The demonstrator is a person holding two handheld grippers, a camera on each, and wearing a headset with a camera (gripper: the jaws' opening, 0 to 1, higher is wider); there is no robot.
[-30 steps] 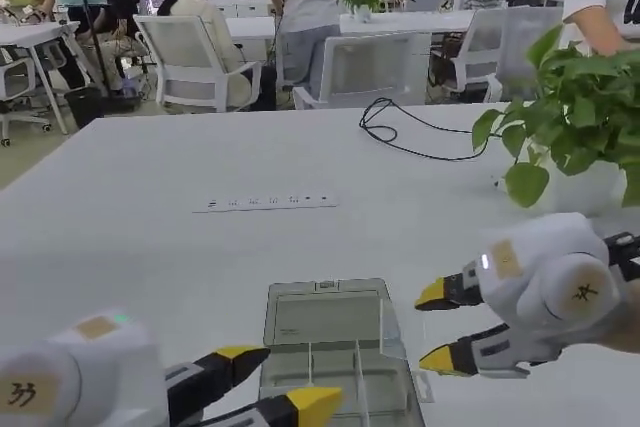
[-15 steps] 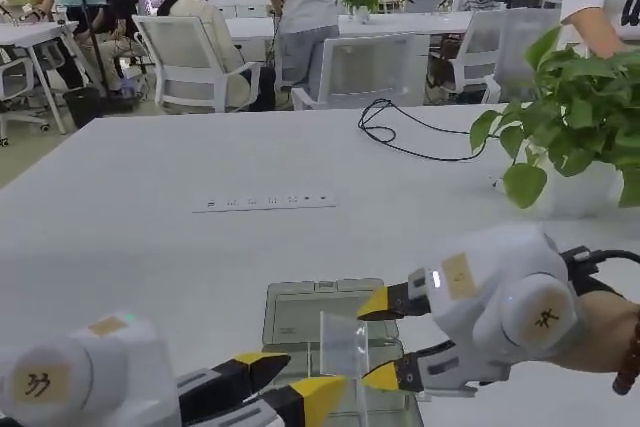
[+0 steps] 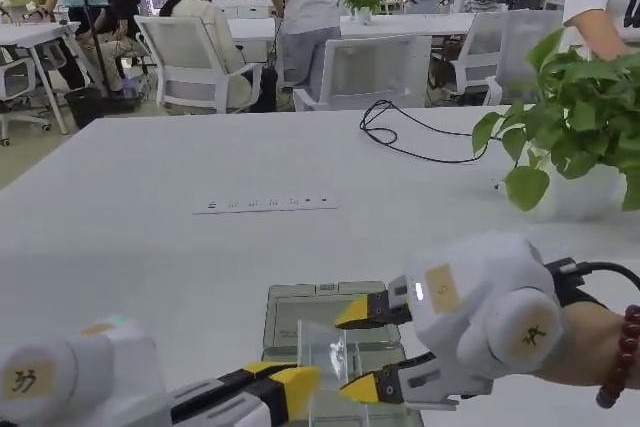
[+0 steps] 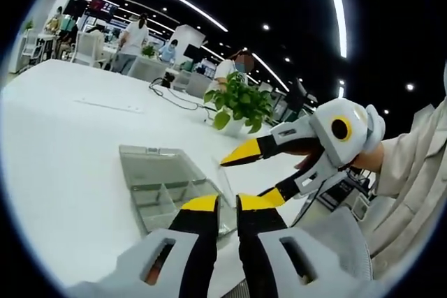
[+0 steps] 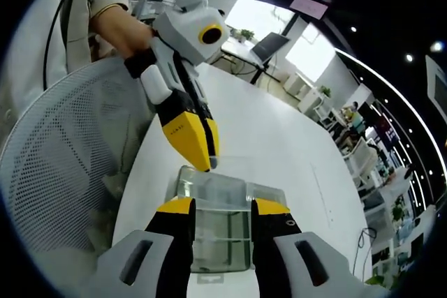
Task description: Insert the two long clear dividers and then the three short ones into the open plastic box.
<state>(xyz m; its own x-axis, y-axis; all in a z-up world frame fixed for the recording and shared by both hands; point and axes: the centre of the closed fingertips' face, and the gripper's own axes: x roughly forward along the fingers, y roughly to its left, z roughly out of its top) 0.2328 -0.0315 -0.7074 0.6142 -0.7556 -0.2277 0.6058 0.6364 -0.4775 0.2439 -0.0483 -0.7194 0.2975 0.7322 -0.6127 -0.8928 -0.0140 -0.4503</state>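
- The right tool [image 3: 342, 357] is hovering at 5 o'clock in the head view. Its jaws are standing apart with a clear divider [image 3: 322, 355] spanning upright between them, so it seems to be clamping the piece by its two ends.
- The left tool [image 3: 310, 378] is sitting at 7 o'clock with its jaws drawn almost together. Its tips are touching the divider's near lower edge, but I cannot tell whether they are actually pinching it.
- The open plastic box [image 3: 300, 299] is lying on the bench [image 3: 150, 247] at 6 o'clock, just under the divider. In the left gripper view, partitions [image 4: 162, 188] are already standing inside it.
- Judging from this, the person is lining the divider up over its slots, and it is not yet seated.
- The divider is being held only by its smooth ends, so squeezing harder could bow it and pop it free.
- If the two tools pull against each other, the divider could twist off its line and jam at an angle.
- Clear plastic over clear plastic is making the slots hard to read, so the divider may land beside them.
- Nothing is pinning the box down, so pushing on it may skid it across the bench or knock out the seated partitions.
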